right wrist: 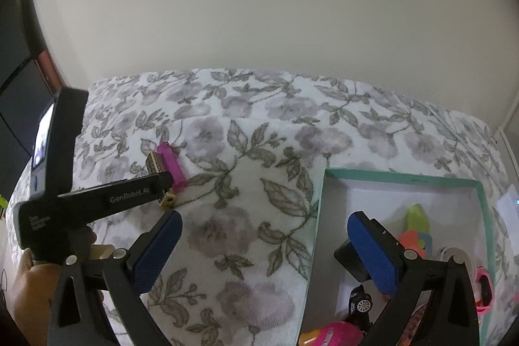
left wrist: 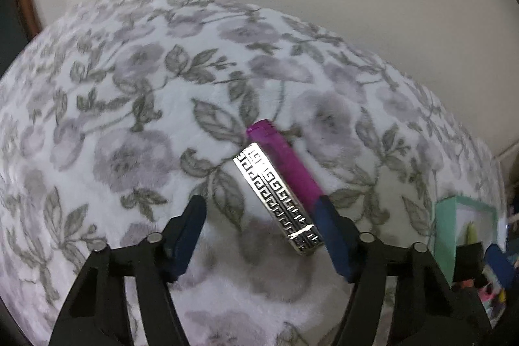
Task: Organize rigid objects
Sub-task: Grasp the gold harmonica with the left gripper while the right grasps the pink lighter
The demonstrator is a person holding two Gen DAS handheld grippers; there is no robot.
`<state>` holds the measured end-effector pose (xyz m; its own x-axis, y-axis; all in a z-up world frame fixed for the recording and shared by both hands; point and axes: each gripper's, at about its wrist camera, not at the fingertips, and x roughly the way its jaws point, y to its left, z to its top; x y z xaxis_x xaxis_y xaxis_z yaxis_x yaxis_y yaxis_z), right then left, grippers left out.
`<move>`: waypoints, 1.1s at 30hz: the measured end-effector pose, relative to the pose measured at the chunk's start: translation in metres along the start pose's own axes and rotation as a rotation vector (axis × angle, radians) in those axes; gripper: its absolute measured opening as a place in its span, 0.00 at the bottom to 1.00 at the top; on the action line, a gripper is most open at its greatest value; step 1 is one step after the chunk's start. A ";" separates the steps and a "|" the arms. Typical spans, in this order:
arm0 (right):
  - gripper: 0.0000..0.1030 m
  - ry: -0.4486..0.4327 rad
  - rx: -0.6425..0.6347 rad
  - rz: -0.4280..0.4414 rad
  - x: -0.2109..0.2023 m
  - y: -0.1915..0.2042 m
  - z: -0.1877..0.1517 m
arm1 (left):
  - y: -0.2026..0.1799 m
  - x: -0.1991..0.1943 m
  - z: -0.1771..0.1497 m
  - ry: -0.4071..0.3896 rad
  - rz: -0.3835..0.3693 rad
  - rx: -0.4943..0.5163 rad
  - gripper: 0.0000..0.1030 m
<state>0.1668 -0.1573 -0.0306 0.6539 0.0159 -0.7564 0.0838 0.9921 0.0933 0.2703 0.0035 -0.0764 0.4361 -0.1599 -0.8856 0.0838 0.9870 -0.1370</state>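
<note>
A silver lighter [left wrist: 275, 200] with an engraved key pattern lies side by side with a magenta lighter [left wrist: 285, 161] on the floral blanket [left wrist: 129, 119]. My left gripper [left wrist: 259, 206] stands around their near ends. Its right finger touches them and its left finger is well apart, so the jaws are open. In the right wrist view the same pair, the silver lighter [right wrist: 155, 162] and the magenta lighter [right wrist: 172, 164], lies at the left under the left gripper [right wrist: 163, 184]. My right gripper [right wrist: 264, 218] hangs open and holds nothing, over the left wall of the teal box [right wrist: 402, 177].
The box holds a black toy car [right wrist: 360, 300], a green piece [right wrist: 418, 216], and pink and orange toys. A hand [right wrist: 26, 274] grips the left tool. The box corner [left wrist: 454, 209] shows at the right. A pale wall rises behind the bed.
</note>
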 end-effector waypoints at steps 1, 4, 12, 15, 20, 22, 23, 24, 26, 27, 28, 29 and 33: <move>1.00 0.001 0.000 0.001 0.000 0.000 0.000 | -0.003 0.000 -0.001 -0.001 -0.002 0.012 0.62; 1.00 0.003 0.001 0.002 0.000 -0.001 0.000 | -0.005 0.004 -0.001 0.029 -0.066 -0.007 0.49; 1.00 0.009 -0.004 -0.001 0.001 0.000 -0.002 | -0.005 -0.001 0.000 0.039 -0.106 -0.038 0.33; 1.00 0.007 -0.019 -0.004 0.003 0.004 -0.003 | -0.001 -0.003 0.002 0.052 -0.105 -0.053 0.30; 1.00 0.005 -0.038 0.012 0.007 0.012 -0.006 | 0.008 -0.005 0.003 0.067 -0.097 -0.068 0.27; 1.00 -0.009 -0.041 0.016 0.006 0.015 -0.006 | 0.013 -0.008 0.005 0.066 -0.076 -0.071 0.25; 1.00 -0.016 -0.046 0.016 0.006 0.017 -0.006 | 0.017 -0.010 0.006 0.063 -0.063 -0.072 0.24; 1.00 -0.022 -0.052 0.014 0.006 0.020 -0.006 | 0.020 -0.010 0.007 0.062 -0.053 -0.075 0.22; 1.00 -0.024 -0.060 0.010 0.006 0.026 -0.007 | 0.031 -0.011 0.010 0.065 -0.043 -0.091 0.22; 1.00 -0.018 -0.064 0.022 0.009 0.029 -0.008 | 0.037 -0.009 0.010 0.071 -0.046 -0.101 0.22; 1.00 -0.014 -0.068 0.038 0.011 0.032 -0.009 | 0.043 -0.009 0.011 0.076 -0.051 -0.113 0.22; 1.00 -0.011 -0.073 0.049 0.015 0.037 -0.011 | 0.048 -0.008 0.011 0.078 -0.052 -0.120 0.22; 0.99 0.010 -0.114 0.029 0.030 0.055 -0.014 | 0.063 -0.007 0.012 0.079 -0.052 -0.132 0.22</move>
<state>0.1803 -0.1009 -0.0577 0.6470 0.0458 -0.7611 -0.0219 0.9989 0.0415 0.2835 0.0668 -0.0733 0.3617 -0.2146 -0.9073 -0.0160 0.9716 -0.2362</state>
